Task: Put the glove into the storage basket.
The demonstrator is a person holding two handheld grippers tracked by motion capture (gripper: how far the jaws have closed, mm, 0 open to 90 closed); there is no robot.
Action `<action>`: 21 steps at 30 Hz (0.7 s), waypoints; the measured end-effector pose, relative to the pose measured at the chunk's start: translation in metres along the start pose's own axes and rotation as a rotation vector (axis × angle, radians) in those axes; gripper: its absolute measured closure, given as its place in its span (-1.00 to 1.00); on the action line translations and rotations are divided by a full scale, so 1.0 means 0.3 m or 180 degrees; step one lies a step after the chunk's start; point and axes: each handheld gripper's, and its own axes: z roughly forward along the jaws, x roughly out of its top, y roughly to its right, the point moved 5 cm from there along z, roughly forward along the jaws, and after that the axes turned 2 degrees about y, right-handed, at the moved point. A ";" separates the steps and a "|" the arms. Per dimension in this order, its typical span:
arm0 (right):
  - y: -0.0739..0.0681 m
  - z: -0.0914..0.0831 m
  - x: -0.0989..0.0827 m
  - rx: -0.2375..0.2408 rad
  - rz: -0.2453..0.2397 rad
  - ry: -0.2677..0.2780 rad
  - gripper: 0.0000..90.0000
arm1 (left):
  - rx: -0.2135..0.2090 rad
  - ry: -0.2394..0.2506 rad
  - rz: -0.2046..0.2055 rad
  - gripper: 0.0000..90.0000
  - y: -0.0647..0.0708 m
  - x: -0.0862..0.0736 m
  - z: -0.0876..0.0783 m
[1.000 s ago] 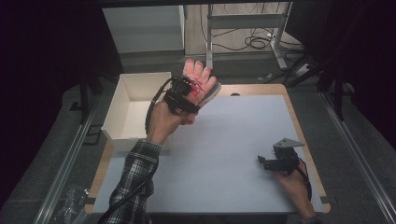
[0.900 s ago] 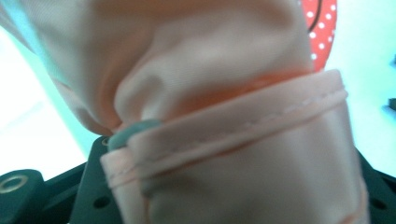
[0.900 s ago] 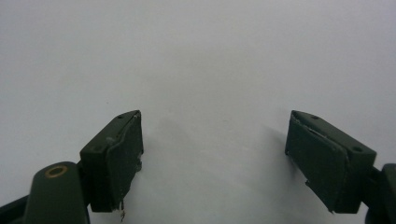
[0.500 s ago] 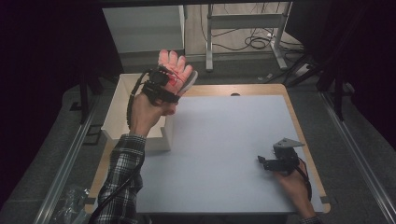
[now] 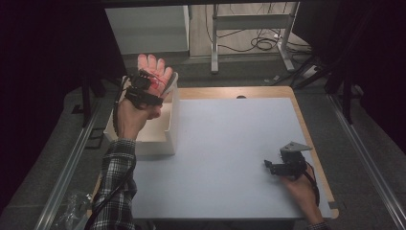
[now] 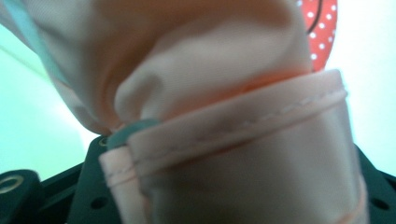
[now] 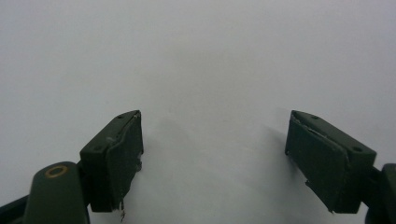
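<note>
A pale pink glove with a red dotted patch is held up over the open white box at the table's left edge. My left gripper is shut on the glove's cuff. In the left gripper view the stitched pink cuff sits right against the lens, and the red dotted patch shows at the top right. My right gripper rests low on the white table top near the front right corner. Its jaws stand open with nothing between them.
The white box stands off the table's left side, with its tall wall toward the table. A white cabinet and a metal frame with cables stand behind the table. A crumpled plastic bag lies at the lower left by a metal rail.
My left hand has carried the glove leftward, from above the table's back edge to over the white box. The right hand has stayed where it was.
</note>
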 end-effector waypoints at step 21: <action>0.000 0.000 0.000 0.0000 -0.0002 0.0001 -0.57 | 0.0081 -0.0185 -0.0228 -0.02 -0.087 -0.145 0.212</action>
